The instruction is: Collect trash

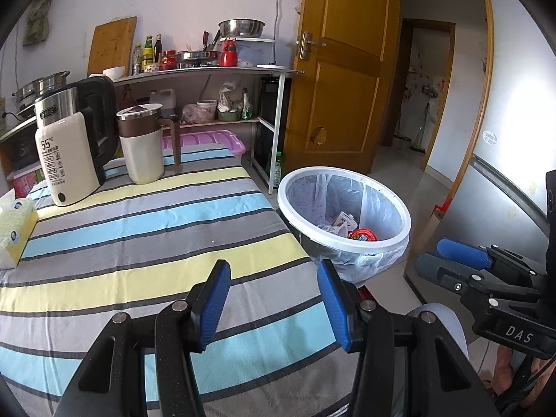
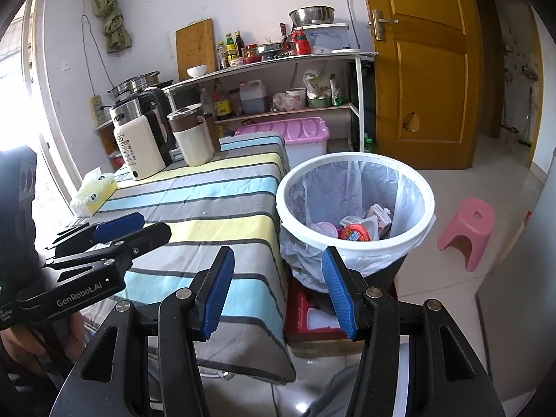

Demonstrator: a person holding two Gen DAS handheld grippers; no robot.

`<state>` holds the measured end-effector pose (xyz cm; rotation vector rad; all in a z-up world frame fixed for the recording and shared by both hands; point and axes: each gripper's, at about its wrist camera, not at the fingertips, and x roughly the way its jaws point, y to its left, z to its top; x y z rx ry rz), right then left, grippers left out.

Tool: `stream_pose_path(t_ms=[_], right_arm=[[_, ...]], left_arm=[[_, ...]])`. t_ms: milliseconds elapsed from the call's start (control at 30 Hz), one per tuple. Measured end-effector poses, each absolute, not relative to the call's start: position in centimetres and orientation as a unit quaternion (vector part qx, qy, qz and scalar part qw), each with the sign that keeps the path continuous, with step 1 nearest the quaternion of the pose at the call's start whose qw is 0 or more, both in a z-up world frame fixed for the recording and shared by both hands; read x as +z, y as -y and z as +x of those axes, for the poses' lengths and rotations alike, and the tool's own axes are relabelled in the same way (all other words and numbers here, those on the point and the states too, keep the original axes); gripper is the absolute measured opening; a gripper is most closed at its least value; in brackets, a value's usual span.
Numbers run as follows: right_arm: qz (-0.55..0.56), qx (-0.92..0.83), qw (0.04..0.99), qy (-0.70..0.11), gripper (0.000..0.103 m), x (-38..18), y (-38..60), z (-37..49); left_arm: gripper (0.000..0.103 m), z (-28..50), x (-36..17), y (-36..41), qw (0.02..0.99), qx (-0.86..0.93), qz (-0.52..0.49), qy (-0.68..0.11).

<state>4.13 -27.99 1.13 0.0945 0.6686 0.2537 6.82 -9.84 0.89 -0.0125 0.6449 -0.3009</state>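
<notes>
- Left gripper (image 1: 274, 300): jaws apart, nothing between the blue pads, hovering over the near right corner of the striped tablecloth (image 1: 146, 243).
- Right gripper (image 2: 278, 293): jaws apart too, empty, over the table's right edge with the bin just past its right finger.
- Each gripper visible in the other's view: right one at 3 o'clock in the left wrist view, left one at 9 o'clock in the right wrist view, side by side, not touching.
- Red box (image 2: 312, 316) on the floor, under the bin's near side.
- Trash bin (image 2: 354, 253): white rim, clear liner bag, just beside the table's right edge; at 12–1 o'clock from the right gripper, 1–2 o'clock from the left.
- Trash (image 2: 354, 231) already at the bin bottom: red round wrapper, white packets, a pink lid-like piece.
- Pink stool (image 2: 467, 229) on the floor at 3 o'clock of the bin, well apart.
- Tissue box (image 1: 15, 229) at the table's left edge, 10 o'clock from the left gripper.
- Kettle (image 1: 69, 149) and lidded jug (image 1: 142, 144) upright at the table's far end, near each other; contact unclear.
- Pink-lidded storage box (image 2: 295, 132) behind the table.
- Shelf (image 2: 278, 59) on the far wall at 12 o'clock, with bottles, bowls, cutting board.
- Wooden door (image 2: 424, 69) at 1 o'clock, open to a hallway.
</notes>
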Motion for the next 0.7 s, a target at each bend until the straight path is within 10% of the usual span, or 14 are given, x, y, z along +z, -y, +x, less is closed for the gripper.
stream_pose_path(t_ms=[700], right_arm=[[0.045, 0.125, 0.936, -0.326, 0.054, 1.26, 27.72, 3.93]], left_arm=[[0.052, 6.46, 0.72, 9.80, 0.937, -0.146, -0.003, -0.318]])
